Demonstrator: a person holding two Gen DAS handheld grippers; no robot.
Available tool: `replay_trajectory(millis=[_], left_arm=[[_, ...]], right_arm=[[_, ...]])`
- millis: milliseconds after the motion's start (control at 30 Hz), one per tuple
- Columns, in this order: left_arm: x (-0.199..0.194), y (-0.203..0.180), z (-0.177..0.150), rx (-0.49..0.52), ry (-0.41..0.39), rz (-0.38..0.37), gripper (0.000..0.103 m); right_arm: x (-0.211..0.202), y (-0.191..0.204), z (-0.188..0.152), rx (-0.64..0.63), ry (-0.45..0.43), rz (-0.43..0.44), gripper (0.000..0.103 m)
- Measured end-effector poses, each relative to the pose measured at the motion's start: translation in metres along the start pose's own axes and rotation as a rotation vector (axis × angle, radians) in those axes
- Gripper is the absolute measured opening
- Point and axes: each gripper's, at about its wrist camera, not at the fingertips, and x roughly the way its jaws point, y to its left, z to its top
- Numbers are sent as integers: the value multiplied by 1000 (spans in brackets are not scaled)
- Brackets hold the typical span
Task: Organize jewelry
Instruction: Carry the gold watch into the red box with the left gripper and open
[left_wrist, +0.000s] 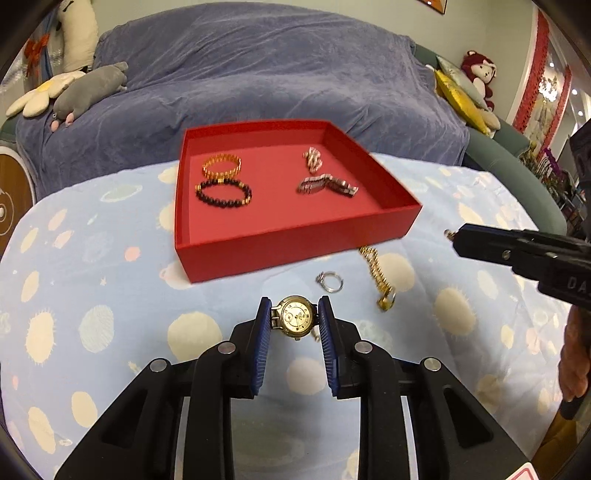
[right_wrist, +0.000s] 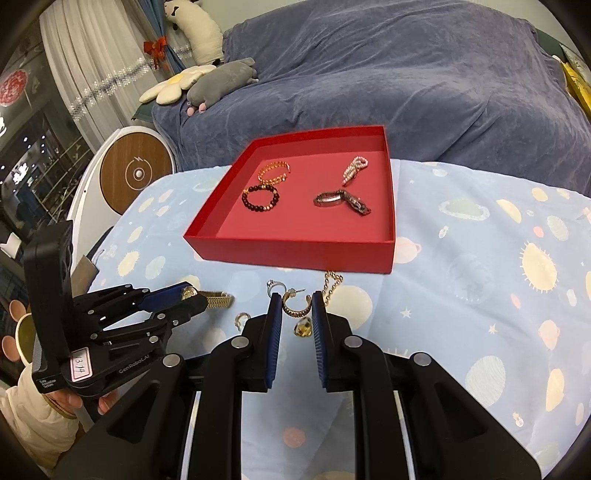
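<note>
Left wrist view: left tongs (left_wrist: 294, 317) clamp a gold-faced wristwatch (left_wrist: 296, 316) above the planet-print blue cloth (left_wrist: 110, 295), in front of the shallow red cardboard tray (left_wrist: 295, 251). Right tongs (right_wrist: 294, 308) clamp a gold hoop earring (right_wrist: 295, 309) just before the tray's front wall.

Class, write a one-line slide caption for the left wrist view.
Left gripper grips a gold watch before a red tray of bracelets.

Four bracelets lie in the tray (left_wrist: 295, 254), ring (left_wrist: 330, 281) before it.
</note>
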Motion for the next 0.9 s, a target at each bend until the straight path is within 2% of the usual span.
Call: replay_trajectory(millis=[33, 133, 267, 400, 500, 567, 700, 800, 867, 900], left_arm=[[-7, 1, 9, -10, -19, -20, 6], [-17, 6, 38, -48, -56, -43, 6], [-21, 9, 76, -31, -118, 9, 6], [-23, 14, 99, -27, -157, 34, 5], [-10, 19, 110, -31, -147, 55, 5], [3, 23, 113, -37, -131, 68, 0], [27, 35, 113, -91, -101, 62, 0], [40, 43, 110, -121, -93, 85, 0], [44, 47, 107, -141, -90, 115, 2], [44, 48, 106, -149, -83, 114, 7]], right_arm=[[-2, 1, 7, -1, -11, 3, 16], [-2, 2, 33, -3, -46, 4, 16], [12, 2, 62, -15, -67, -20, 16], [28, 6, 76, -24, -72, -23, 16], [45, 3, 83, -18, -53, -25, 16], [60, -2, 87, -4, -28, -29, 16], [90, -14, 82, 27, 28, -34, 16], [106, -18, 75, 39, 63, -28, 17], [109, -20, 72, 43, 61, -37, 18], [107, -21, 71, 48, 55, -38, 19]])
